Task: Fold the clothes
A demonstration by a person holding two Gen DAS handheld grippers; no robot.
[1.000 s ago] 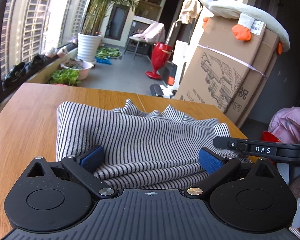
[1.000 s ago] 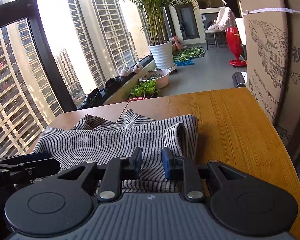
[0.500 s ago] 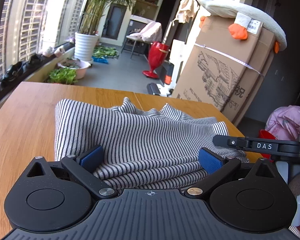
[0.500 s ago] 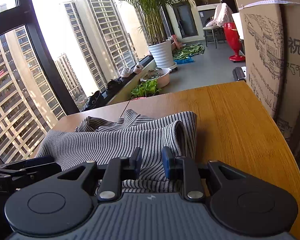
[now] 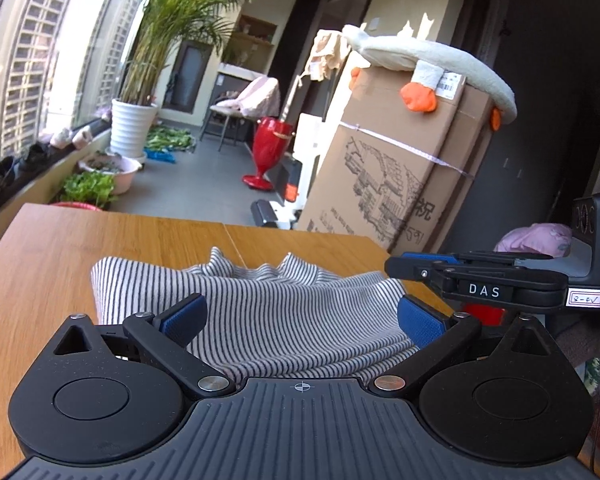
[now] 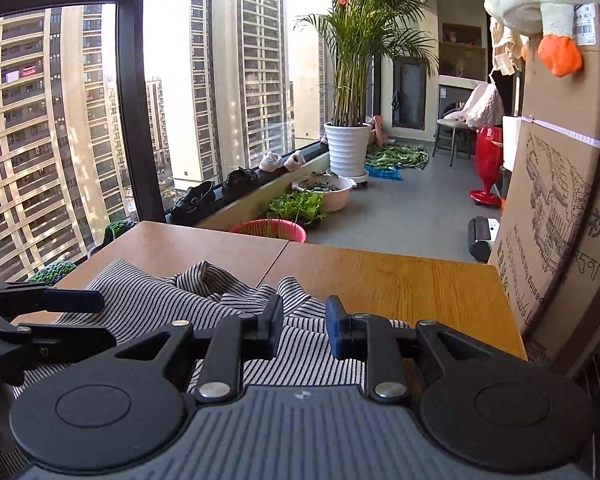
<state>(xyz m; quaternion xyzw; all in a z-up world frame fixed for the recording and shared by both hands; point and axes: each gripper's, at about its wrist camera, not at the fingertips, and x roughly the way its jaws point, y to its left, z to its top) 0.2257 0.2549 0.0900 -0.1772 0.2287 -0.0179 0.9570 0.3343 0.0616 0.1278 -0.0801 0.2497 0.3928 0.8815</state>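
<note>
A black-and-white striped garment (image 5: 284,312) lies folded in a bundle on the wooden table (image 5: 100,248); it also shows in the right wrist view (image 6: 172,300). My left gripper (image 5: 300,316) is open wide, its blue pads (image 5: 184,316) apart above the near edge of the garment, holding nothing. My right gripper (image 6: 302,322) stands with a narrow gap between its jaws over the garment's right part, nothing clamped. It shows from the side in the left wrist view (image 5: 480,280), and the left gripper shows at the left of the right wrist view (image 6: 44,320).
A large cardboard box (image 5: 400,176) with a plush goose (image 5: 428,64) on top stands at the table's right edge. Beyond the table are a potted palm (image 6: 348,148), basins of greens (image 6: 324,192), a red fan (image 5: 268,152) and the window.
Both grippers have risen and pulled back from the garment. The right gripper's view has turned left and its jaws have opened slightly. The garment lies lower and farther in both views.
</note>
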